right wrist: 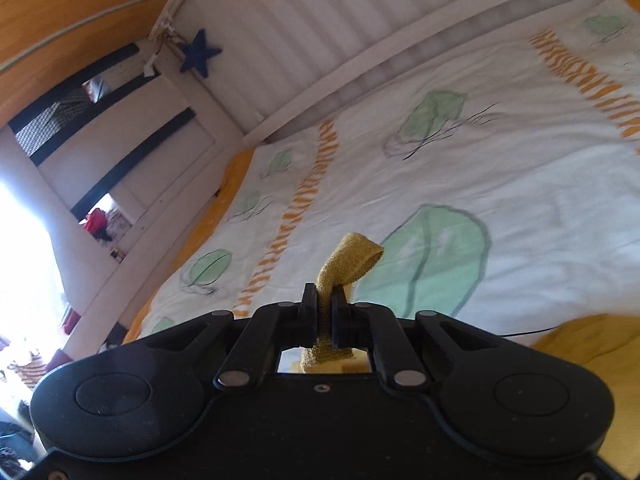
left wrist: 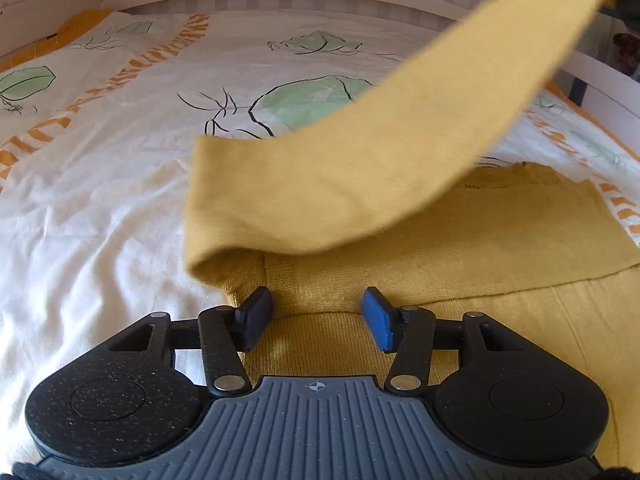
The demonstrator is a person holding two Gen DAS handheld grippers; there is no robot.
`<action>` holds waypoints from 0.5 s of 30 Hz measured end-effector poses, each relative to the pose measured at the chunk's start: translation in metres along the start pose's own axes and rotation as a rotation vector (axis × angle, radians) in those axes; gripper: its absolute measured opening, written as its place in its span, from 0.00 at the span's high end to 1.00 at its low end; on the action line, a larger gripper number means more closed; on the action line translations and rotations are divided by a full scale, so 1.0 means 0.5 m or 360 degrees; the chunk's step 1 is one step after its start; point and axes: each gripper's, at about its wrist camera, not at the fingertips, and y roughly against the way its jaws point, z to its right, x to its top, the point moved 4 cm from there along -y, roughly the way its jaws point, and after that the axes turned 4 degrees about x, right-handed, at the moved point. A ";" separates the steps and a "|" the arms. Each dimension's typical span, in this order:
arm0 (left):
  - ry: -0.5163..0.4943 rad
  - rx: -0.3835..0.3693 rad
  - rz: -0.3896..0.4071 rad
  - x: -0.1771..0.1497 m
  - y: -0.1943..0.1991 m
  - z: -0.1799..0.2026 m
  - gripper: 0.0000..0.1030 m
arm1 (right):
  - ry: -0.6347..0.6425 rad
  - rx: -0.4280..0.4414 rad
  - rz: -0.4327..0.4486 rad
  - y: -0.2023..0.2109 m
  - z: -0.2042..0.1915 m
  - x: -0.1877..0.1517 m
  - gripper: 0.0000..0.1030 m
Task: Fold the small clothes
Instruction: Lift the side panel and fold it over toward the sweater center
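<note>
Item under inspection: a mustard-yellow knit garment (left wrist: 460, 232) lying on the bed (left wrist: 100, 200), toward the bed's near right part, on the leaf-print cover.

Right tool (right wrist: 325, 312): fingers together, clamped on a narrow band of the yellow knit, which stands up past the fingertips as a small loop. In the left wrist view the same piece reads as a long sleeve-like strip (left wrist: 400, 140), raised off the bed. Its long axis runs diagonally from the folded end near the middle of the bed up to the far right, where the right tool is only partly in frame at the top corner.

Left tool (left wrist: 318, 312): fingers apart, nothing between them. It sits low over the garment's near edge, the dark pad and the blue pad either side of a ridge of cloth; actual contact cannot be confirmed.

Governing relation: the lifted strip hangs ahead of and above the left tool, crossing over the garment body from right to left. The right tool alone carries it; the left tool is nearer the body and the fold line.

Assessment: a fold of the strip across the body appears in progress. The lay-down likely depends on the strip's axis being squared with the body's edge; a skewed landing is the main risk
</note>
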 end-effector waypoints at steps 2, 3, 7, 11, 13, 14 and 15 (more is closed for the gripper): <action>-0.0019 0.0015 0.0001 -0.001 0.000 0.005 0.51 | -0.0066 -0.0074 0.0014 0.029 0.049 -0.008 0.87; -0.0024 0.0021 0.0002 -0.001 -0.001 0.006 0.51 | -0.0105 -0.0121 0.0012 0.039 0.077 -0.016 0.87; -0.0019 0.0022 0.0001 0.000 -0.001 0.006 0.51 | -0.0196 -0.0338 -0.0032 0.060 0.183 -0.063 0.87; -0.0023 0.0021 -0.0002 0.001 0.000 0.007 0.51 | -0.0207 -0.0516 -0.0122 0.057 0.261 -0.111 0.87; -0.0023 0.0022 -0.0002 0.002 -0.001 0.008 0.50 | -0.0192 -0.0570 -0.0159 0.052 0.281 -0.130 0.87; -0.0023 0.0022 -0.0001 0.002 -0.001 0.008 0.50 | -0.0183 -0.0586 -0.0172 0.051 0.287 -0.139 0.87; -0.0024 0.0022 0.0000 0.002 -0.001 0.008 0.50 | -0.0162 -0.0603 -0.0185 0.058 0.300 -0.153 0.87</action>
